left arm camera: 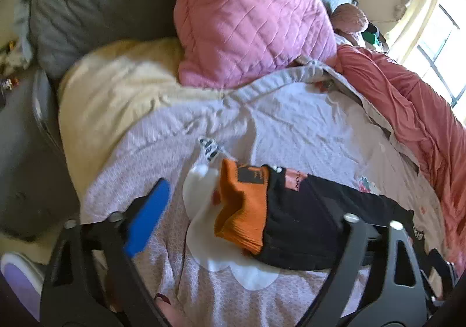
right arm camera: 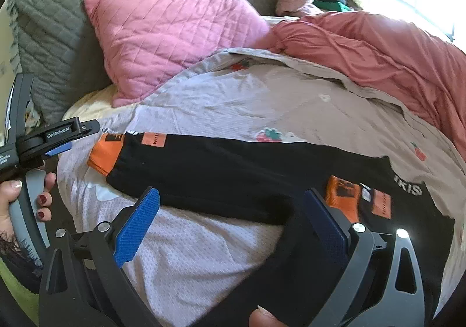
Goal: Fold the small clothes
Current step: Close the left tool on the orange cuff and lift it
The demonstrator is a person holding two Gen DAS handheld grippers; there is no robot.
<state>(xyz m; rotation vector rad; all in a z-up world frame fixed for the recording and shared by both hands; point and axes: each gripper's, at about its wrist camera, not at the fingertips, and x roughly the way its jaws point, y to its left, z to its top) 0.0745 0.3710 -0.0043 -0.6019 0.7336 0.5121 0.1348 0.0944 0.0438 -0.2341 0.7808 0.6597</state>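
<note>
Black socks with orange cuffs lie on the pale lilac bedcover. In the left wrist view one sock's orange cuff (left arm camera: 243, 209) and black leg (left arm camera: 314, 219) lie between my left gripper's (left arm camera: 241, 228) wide-open fingers; only the blue left pad (left arm camera: 148, 216) shows, the right one is hidden behind the sock. In the right wrist view a long black sock (right arm camera: 241, 169) stretches across the bed, its orange cuff (right arm camera: 106, 156) at the left. A second black sock (right arm camera: 375, 198) with orange patches lies at the right. My right gripper (right arm camera: 233, 222) is open over the long sock's lower edge.
A pink quilted pillow (right arm camera: 171, 38) and a grey quilted headboard cushion (right arm camera: 58, 15) stand behind. A crumpled coral blanket (right arm camera: 384, 50) lies at the right. The left gripper's body (right arm camera: 52, 140) and the hand holding it show at the left edge. A window (left arm camera: 437, 44) is at far right.
</note>
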